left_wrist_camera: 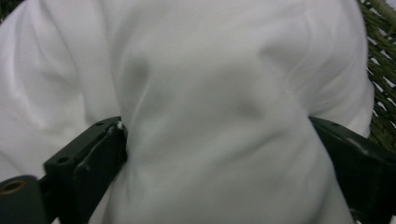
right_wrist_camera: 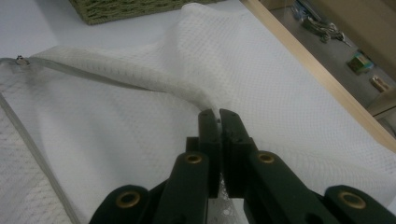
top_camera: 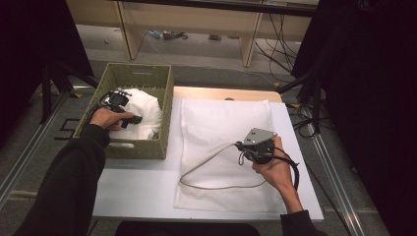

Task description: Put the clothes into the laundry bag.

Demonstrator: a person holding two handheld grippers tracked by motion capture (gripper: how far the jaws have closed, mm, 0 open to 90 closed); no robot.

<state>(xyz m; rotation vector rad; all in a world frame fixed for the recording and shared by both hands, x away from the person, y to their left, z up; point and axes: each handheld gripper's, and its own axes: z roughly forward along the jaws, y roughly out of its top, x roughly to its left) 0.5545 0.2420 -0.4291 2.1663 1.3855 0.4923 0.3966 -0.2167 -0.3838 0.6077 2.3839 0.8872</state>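
L gripper (top_camera: 119, 100) is down in the green woven basket (top_camera: 138, 74) at far left of the desk (top_camera: 142, 182), jaws spread wide either side of a bunched white cloth (left_wrist_camera: 215, 107), not yet clamping it. R gripper (right_wrist_camera: 218, 116) is clenched on the top layer of the white mesh bag (top_camera: 221, 123), lifting its zip edge open; bag lies mid-desk, right of basket.

black sleeves; black hand-held gripper (top_camera: 248, 147), grey three-cornered plate, looping cable.
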